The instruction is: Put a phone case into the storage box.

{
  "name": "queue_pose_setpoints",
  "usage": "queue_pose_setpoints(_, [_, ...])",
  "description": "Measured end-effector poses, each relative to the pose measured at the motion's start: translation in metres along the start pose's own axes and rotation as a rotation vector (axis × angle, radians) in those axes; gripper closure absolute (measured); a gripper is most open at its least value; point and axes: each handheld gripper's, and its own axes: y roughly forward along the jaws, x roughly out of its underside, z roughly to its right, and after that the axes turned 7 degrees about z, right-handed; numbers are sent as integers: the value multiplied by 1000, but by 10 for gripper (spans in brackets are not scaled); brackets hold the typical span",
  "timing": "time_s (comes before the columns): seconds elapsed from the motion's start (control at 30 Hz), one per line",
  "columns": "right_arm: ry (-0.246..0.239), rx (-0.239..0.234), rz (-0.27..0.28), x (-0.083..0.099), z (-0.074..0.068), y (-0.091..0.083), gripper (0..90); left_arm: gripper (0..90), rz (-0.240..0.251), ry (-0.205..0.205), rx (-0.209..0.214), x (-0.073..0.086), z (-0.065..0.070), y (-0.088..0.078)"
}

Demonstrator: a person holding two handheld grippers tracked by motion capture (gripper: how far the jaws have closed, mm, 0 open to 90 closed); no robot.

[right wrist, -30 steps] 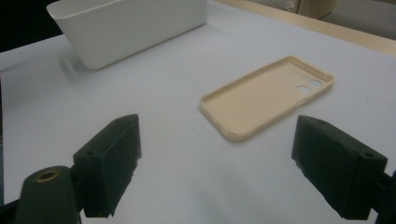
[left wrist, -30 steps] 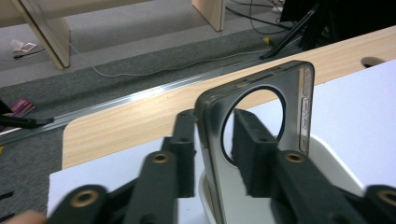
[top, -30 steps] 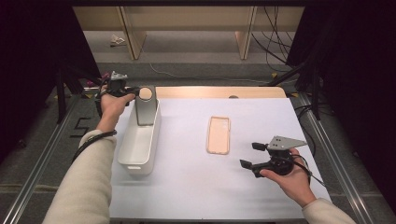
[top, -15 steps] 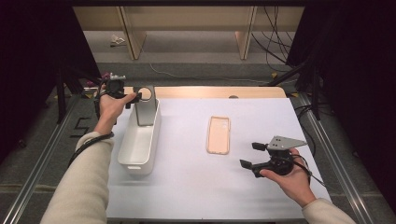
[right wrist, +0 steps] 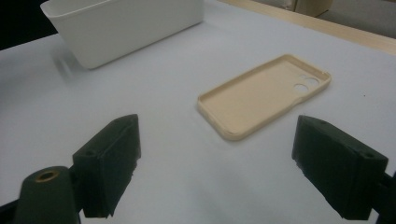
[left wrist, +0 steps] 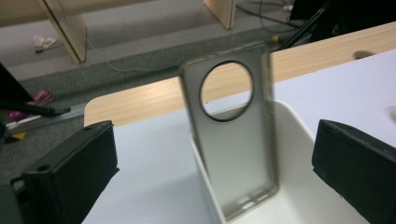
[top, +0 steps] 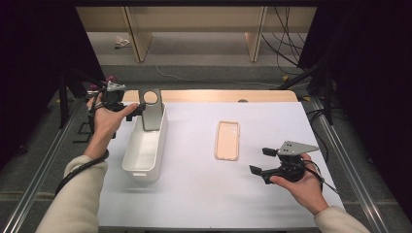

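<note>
A grey phone case (top: 150, 109) with a round camera hole stands upright in the far end of a white bin (top: 140, 156). My left gripper (top: 132, 109) is just left of it. Its jaws have just been opening and now stand wide apart, touching nothing. In the left gripper view the grey case (left wrist: 233, 140) rises ahead of the two spread jaws, clear of both. A beige phone case (top: 228, 140) lies flat, hollow side up, mid-table. My right gripper (top: 262, 161) hovers open to the near right of it. In the right gripper view the beige case (right wrist: 266, 93) lies beyond the jaws.
The white table top (top: 204, 194) ends in a wooden strip (top: 218, 95) along the far side. Metal rails (top: 354, 160) run along both sides. Cables and shelf legs are on the floor beyond. The bin (right wrist: 126, 28) sits far left in the right gripper view.
My left gripper let go of the grey case, opened wide and drew back to the left. The case stays standing in the bin. The right hand has not moved.
</note>
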Motion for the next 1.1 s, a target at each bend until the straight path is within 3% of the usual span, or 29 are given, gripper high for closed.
queue_pose_setpoints(0.2, [1,6,-1,-1,0,1,163,16,64,22,81,9,24,-28])
queue_pose_setpoints(0.4, [1,7,-5,-1,1,1,163,49,87,1,186,24,54,-49])
queue_pose_setpoints(0.7, [-1,9,-3,-2,1,1,163,40,111,74,280,44,104,-67])
queue_pose_setpoints(0.77, [-2,8,-4,-2,1,1,163,32,125,93,297,50,114,-71])
queue_pose_setpoints(0.9, [0,7,-5,-2,1,2,163,24,152,90,327,62,131,-81])
queue_pose_setpoints(1.1, [-5,5,3,-4,0,4,163,20,154,126,336,80,143,-93])
